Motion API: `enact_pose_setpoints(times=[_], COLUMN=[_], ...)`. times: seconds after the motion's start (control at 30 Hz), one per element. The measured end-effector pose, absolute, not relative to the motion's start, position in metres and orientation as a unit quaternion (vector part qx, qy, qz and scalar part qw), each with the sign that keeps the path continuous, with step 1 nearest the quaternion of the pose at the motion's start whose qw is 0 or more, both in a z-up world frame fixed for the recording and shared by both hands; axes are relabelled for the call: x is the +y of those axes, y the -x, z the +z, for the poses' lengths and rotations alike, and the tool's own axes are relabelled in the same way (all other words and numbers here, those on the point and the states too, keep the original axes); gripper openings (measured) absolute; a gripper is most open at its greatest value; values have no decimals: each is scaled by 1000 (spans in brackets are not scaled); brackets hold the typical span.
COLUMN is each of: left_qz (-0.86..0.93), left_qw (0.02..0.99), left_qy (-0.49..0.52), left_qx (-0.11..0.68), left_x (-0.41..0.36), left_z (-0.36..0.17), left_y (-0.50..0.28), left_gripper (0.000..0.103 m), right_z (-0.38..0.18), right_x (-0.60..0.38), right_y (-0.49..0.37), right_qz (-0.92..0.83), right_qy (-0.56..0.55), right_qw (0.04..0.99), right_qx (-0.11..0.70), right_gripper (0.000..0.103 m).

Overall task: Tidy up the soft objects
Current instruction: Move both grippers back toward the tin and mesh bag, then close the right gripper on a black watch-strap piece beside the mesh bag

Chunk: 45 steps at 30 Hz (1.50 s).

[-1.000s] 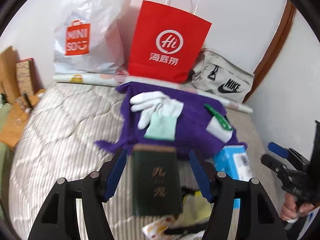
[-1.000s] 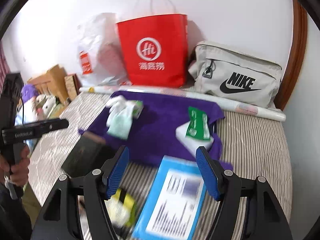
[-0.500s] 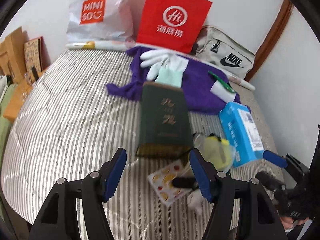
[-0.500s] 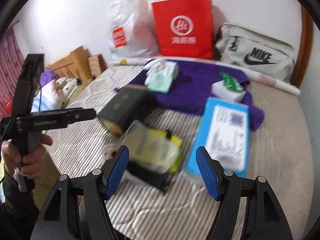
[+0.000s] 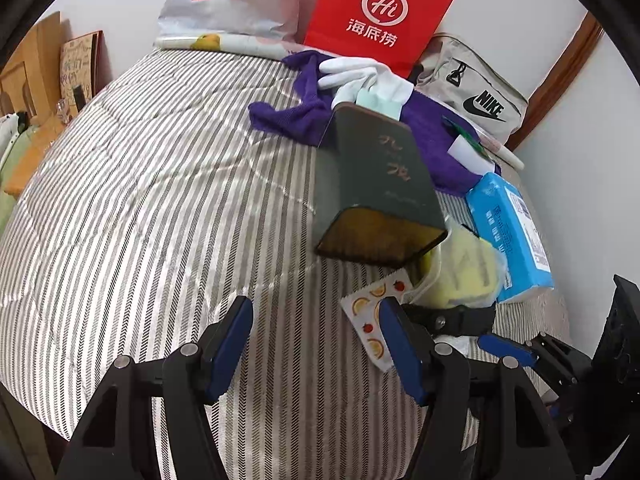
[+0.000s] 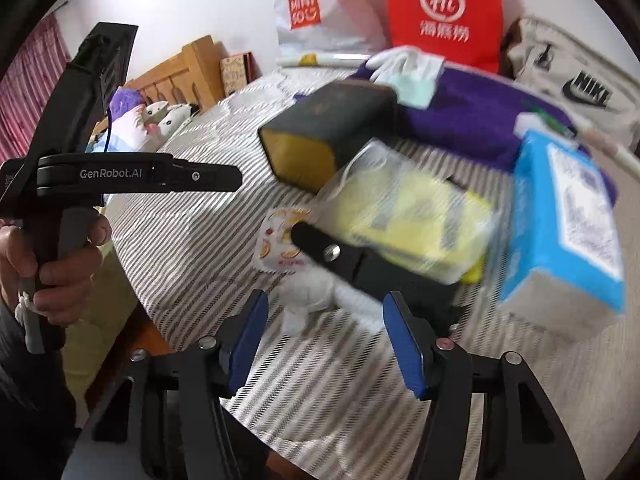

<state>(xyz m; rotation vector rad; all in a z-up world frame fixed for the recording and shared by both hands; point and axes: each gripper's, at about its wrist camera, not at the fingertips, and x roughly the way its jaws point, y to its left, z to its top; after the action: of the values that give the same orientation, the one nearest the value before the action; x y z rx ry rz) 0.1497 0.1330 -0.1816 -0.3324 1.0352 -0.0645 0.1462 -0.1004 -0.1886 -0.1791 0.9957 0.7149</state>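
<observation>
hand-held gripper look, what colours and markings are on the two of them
Both match: the left hand-held gripper and the right hand-held gripper have black frames with silver screws and flat blue fingers. In the right wrist view the left one's black body reads GenRobot.AI in white, on a pistol-style handle held by a hand with a dark sleeve.

White gloves [image 5: 360, 74] lie on a rumpled purple cloth [image 5: 304, 116]; a blue tissue pack [image 5: 508, 232] lies flat just beside it.

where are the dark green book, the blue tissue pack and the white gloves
dark green book [image 5: 384, 168], left wrist view, on its front cover
blue tissue pack [image 5: 508, 232], left wrist view, on its top face
white gloves [image 5: 352, 72], left wrist view, on the glove fingers
</observation>
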Motion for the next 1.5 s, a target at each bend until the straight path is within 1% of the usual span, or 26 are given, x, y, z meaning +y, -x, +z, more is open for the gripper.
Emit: enact_pose_setpoints(times=[0.27, 0.3, 0.33, 0.4, 0.67, 0.7, 0.8, 0.83, 0.9, 0.93, 1.0, 1.03, 1.07, 1.23, 1.37, 1.4, 1.43, 1.5], left_qz=[-42, -43, -44, -46, -49, -50, -52, -52, -53, -54, -54, -54, -55, -56, -56, -56, -56, -56], left_qw=[850, 850, 849, 848, 844, 843, 843, 843, 844, 844, 843, 843, 842, 839, 839, 839, 838, 837], left_qy=[173, 175, 177, 178, 179, 180, 178, 176, 174, 174, 174, 176, 177, 179, 174, 174, 174, 174], left_qx=[495, 495, 496, 497, 503, 504, 505, 505, 505, 504, 505, 506, 507, 511, 512, 513, 514, 515], left_x=[137, 137, 138, 138, 137, 137, 134, 134, 133, 133, 133, 134, 134, 133, 132, 133, 133, 133], left_z=[-189, -190, -190, -192, -195, -195, -194, -193, -192, -191, -190, -190, -190, -192, -192, -193, -193, -194], left_y=[-149, -149, -149, -150, -149, -149, -149, -148, -148, -147, -147, -147, -146, -146, -145, -145, -145, -147], left_gripper=[63, 63, 63, 63, 63, 63, 63, 63, 63, 63, 63, 63, 63, 63, 63, 63, 63, 63], right_z=[-185, -187, -190, -197, -203, -204, -205, -205, -204, -202, -196, -194, -193, -193, -189, -188, -187, -191], right_x=[-107, -107, -106, -104, -110, -109, -103, -103, -107, -112, -122, -125, -127, -126, -118, -116, -113, -107], right_y=[-161, -164, -167, -169, -167, -167, -164, -165, -169, -172, -176, -176, -176, -174, -171, -172, -172, -175], right_qz=[287, 284, 283, 281, 295, 296, 297, 295, 295, 301, 314, 316, 316, 313, 320, 324, 328, 328], right_qy=[104, 111, 115, 129, 145, 149, 175, 182, 176, 161, 123, 116, 110, 112, 132, 136, 142, 154], right_qw=[844, 844, 842, 838, 825, 823, 818, 818, 816, 812, 806, 805, 803, 804, 809, 809, 809, 808], right_qx=[440, 442, 445, 450, 459, 462, 460, 460, 466, 473, 487, 489, 493, 494, 475, 471, 467, 465], right_gripper=[55, 53, 48, 46, 47, 48, 47, 40, 33, 25, 15, 4, 1, 0, 4, 11, 21, 27])
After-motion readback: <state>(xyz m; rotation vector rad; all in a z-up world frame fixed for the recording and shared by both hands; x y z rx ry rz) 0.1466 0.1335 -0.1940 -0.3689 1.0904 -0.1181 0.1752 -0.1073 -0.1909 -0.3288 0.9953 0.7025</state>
